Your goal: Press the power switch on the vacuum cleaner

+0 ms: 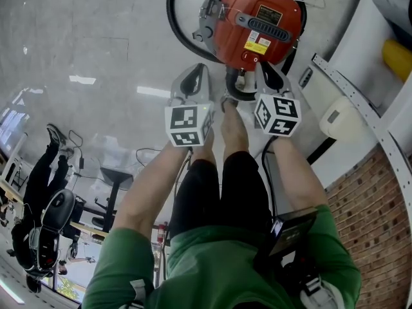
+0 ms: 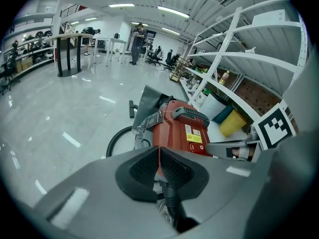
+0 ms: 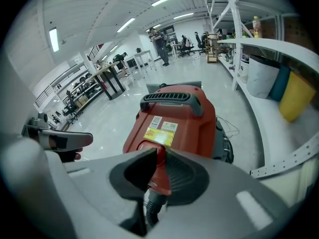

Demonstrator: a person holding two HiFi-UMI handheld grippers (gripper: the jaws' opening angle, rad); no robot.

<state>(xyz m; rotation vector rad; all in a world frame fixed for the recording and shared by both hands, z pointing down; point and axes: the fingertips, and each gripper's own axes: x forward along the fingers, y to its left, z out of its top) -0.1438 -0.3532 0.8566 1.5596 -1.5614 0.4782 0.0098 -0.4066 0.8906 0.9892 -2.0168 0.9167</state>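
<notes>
A red vacuum cleaner (image 1: pixel 257 24) with a black carry handle (image 3: pixel 169 99) stands on the floor in front of me. Its yellow label (image 3: pixel 158 135) faces me, and a red power switch (image 2: pixel 192 147) sits just below the label. My right gripper (image 1: pixel 267 69) is shut, with its tips right at the vacuum's front below the label (image 3: pixel 158 153). I cannot tell whether they touch the switch. My left gripper (image 1: pixel 194 73) is also shut and hangs a little left of the vacuum (image 2: pixel 159 151), holding nothing.
A black hose (image 1: pixel 177 24) loops off the vacuum's left side. White metal shelving (image 1: pixel 360 102) runs along the right, with a yellow container (image 1: pixel 396 60) and a white one (image 1: pixel 338 118). My feet (image 1: pixel 232 108) stand just short of the vacuum. Glossy floor lies to the left.
</notes>
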